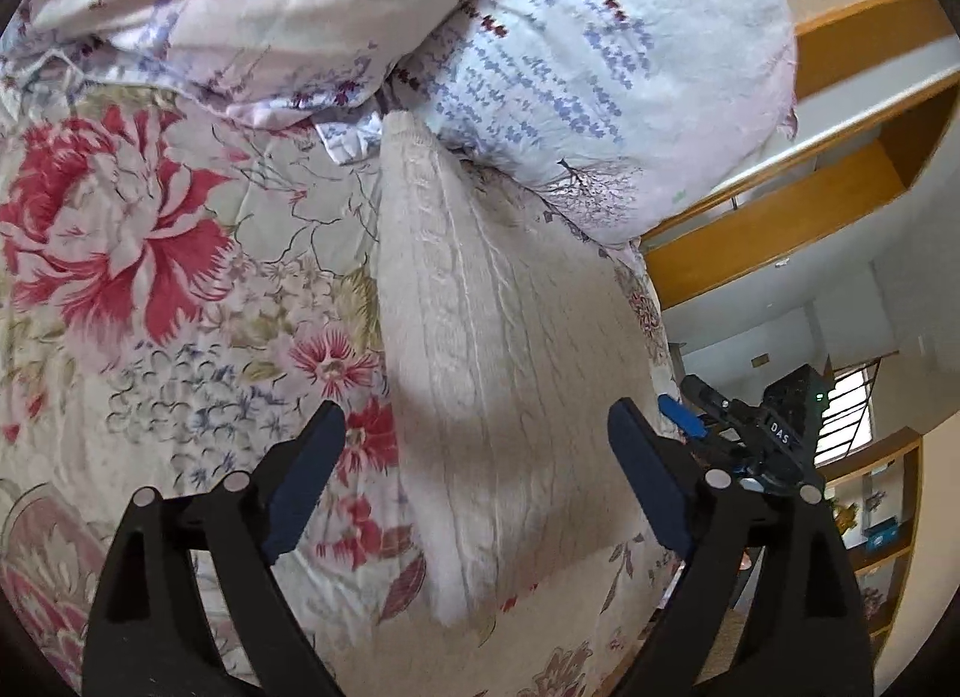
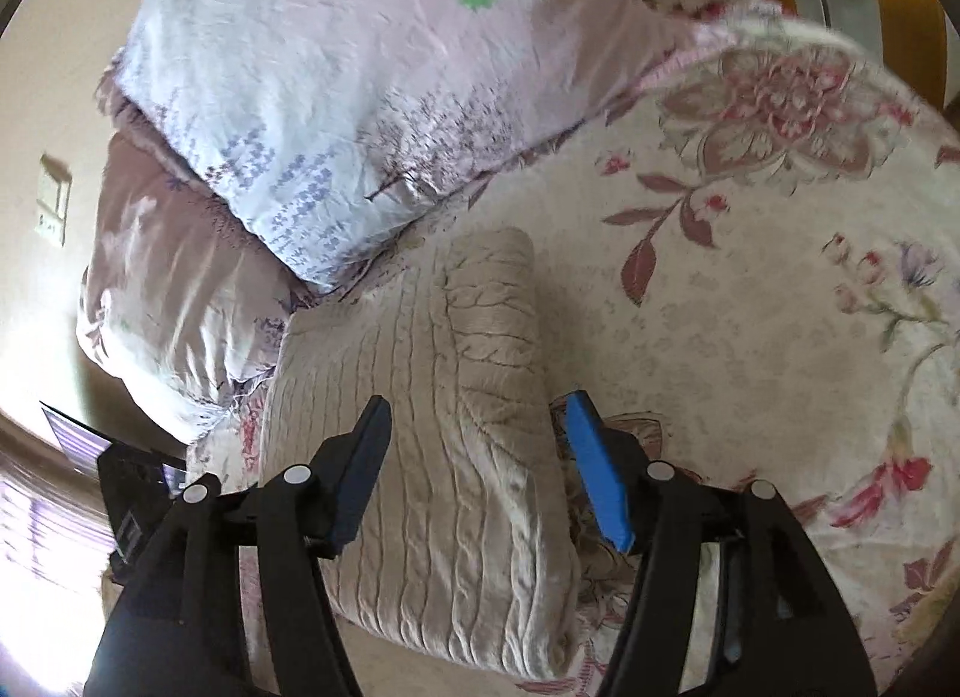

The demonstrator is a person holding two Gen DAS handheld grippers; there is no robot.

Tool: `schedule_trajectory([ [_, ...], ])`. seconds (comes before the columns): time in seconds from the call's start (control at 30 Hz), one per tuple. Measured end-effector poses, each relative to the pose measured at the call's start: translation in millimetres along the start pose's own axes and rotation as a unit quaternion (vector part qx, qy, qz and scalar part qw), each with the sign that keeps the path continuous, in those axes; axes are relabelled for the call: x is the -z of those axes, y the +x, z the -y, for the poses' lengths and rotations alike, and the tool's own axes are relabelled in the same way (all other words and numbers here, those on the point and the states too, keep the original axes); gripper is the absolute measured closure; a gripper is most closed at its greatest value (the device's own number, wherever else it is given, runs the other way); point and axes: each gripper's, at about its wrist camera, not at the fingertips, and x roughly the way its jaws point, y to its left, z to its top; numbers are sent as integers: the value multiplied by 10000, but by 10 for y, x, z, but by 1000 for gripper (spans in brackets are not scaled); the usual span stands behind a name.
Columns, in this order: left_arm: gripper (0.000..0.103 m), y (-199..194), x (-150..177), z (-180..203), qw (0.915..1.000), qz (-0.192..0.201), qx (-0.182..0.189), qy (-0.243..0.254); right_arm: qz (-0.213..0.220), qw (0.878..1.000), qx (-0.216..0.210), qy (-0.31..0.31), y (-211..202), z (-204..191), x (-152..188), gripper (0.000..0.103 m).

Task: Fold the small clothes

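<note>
A bed covered with a floral bedspread [image 1: 150, 289] fills most of both views, cream with large red and pink blooms and muted leaves. On it lies a folded cream cable-knit garment [image 1: 480, 373], running from the frame centre down toward the bottom in the left wrist view, its narrow far end tucked against the bedding heaped at the top. In the right wrist view the same garment [image 2: 444, 445] sits at lower centre as a thick folded block.

A pale pillow [image 1: 600, 54] printed with small lilac and maroon motifs occupies the upper right of the left view, beside a crumpled duvet [image 1: 228, 6] at upper left. At the far right, a wooden bed frame [image 1: 780, 229] and, lower right, wooden shelving [image 1: 888, 523] and a bright window [image 1: 852, 409] stand out against white walls.

The left gripper [image 1: 477, 445] is spread wide above the garment, pads clear of the cloth. The right gripper [image 2: 477, 457] is likewise parted, straddling the folded knit without pinching it; part of it also appears at the right edge of the left view. A wall switch [image 2: 54, 199] shows at the left of the right view.
</note>
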Motion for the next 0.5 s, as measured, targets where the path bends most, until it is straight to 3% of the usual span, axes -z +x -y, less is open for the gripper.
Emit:
schedule_trajectory([
  [0.13,14,122,-79,-65,9998,-84,-9,-156,-267,9992,-131,261,165,100,-92,33],
  [0.5,13,384,-183,-96,9993,-270,101,-229,-657,9970,-342,223,501,167,-160,32],
])
